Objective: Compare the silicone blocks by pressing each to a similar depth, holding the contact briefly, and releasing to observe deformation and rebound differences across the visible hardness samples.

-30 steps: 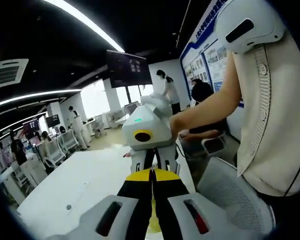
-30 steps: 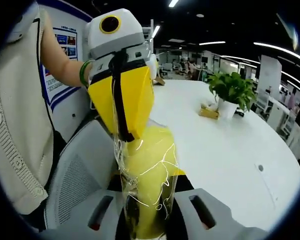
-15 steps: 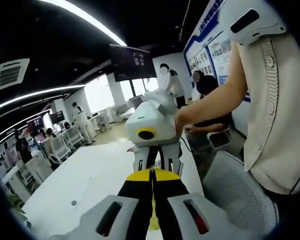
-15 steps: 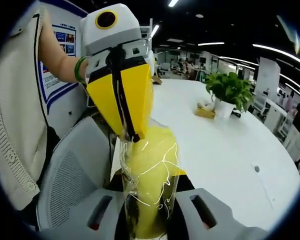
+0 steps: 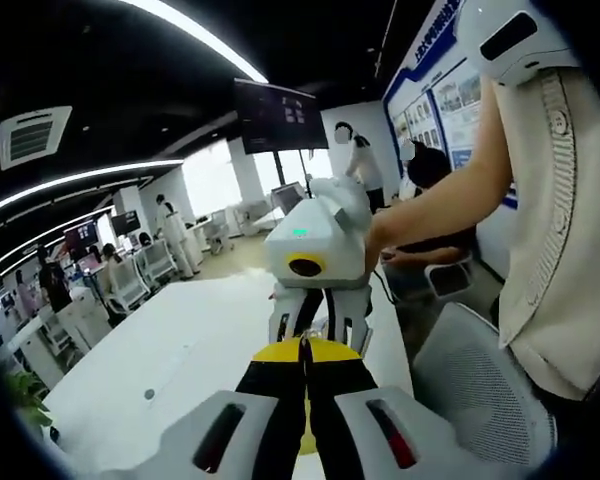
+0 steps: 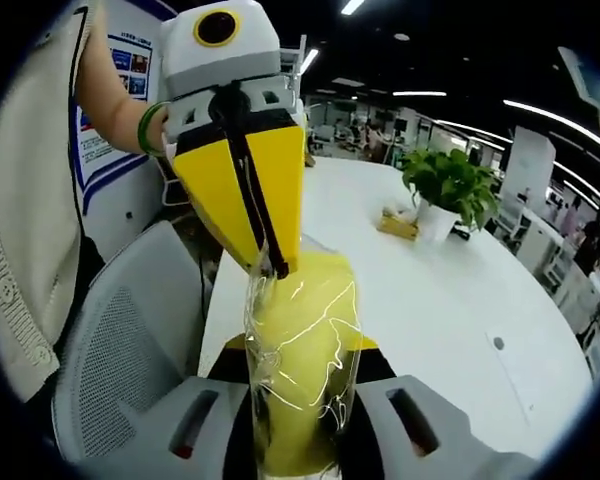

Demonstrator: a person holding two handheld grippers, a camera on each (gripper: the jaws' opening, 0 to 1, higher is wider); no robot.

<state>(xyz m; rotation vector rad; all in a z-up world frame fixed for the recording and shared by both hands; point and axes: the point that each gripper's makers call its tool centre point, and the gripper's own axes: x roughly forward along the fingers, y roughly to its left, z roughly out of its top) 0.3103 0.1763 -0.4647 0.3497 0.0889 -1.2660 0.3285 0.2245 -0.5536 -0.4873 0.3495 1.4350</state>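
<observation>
The right tool [image 6: 298, 440] is clamped on a bagged yellow block [image 6: 300, 340] held above the desk [image 6: 430, 280], the left tool [image 6: 276, 268], jaws together, pinches the bag's top, so pressing seems not yet begun; next, unbagging the block.

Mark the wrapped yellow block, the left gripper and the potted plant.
wrapped yellow block [image 6: 302, 370], right gripper view, middle of its film-covered face.
left gripper [image 6: 276, 268], right gripper view, tips pinching the film.
potted plant [image 6: 448, 182], right gripper view, its leaves.
</observation>
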